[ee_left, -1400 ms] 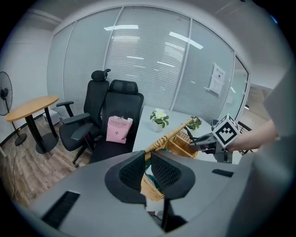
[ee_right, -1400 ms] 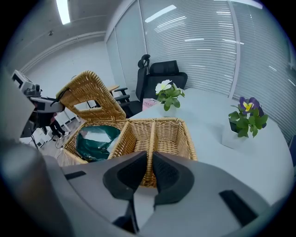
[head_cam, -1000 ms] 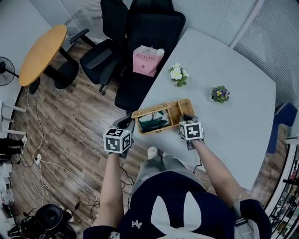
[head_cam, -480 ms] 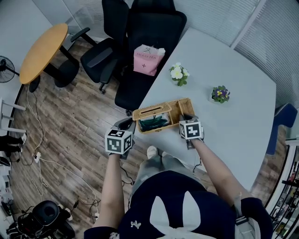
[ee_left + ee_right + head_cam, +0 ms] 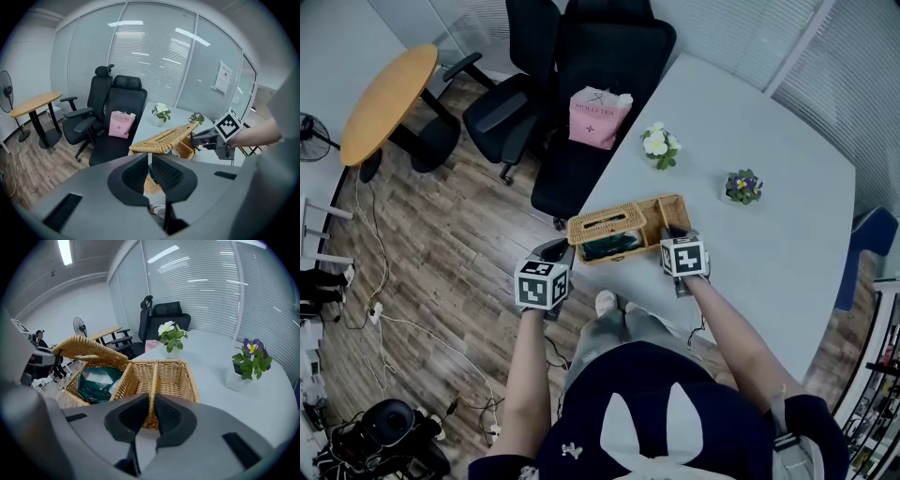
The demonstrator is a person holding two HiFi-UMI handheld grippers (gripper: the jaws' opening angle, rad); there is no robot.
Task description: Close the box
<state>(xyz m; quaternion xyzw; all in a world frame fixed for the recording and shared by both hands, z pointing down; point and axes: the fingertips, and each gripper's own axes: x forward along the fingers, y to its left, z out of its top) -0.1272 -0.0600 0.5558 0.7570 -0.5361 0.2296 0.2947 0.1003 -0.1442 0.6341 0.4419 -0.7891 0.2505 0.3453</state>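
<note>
Pinched tighter between the fingers (image 5: 134,176) of my left gripper (image 5: 150,158), the tan hinged wicker lid (image 5: 164,138) sank from steep to near-level just beyond them, nearly closing the woven wicker box (image 5: 171,376), whose near rim sat clamped in the fingers (image 5: 171,418) of my right gripper (image 5: 152,401).

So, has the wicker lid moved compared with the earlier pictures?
Yes. The wicker lid has swung down toward the rim of the basket; it now lies almost level, not yet shut.

overhead and 2 low views share the box (image 5: 652,223).
</note>
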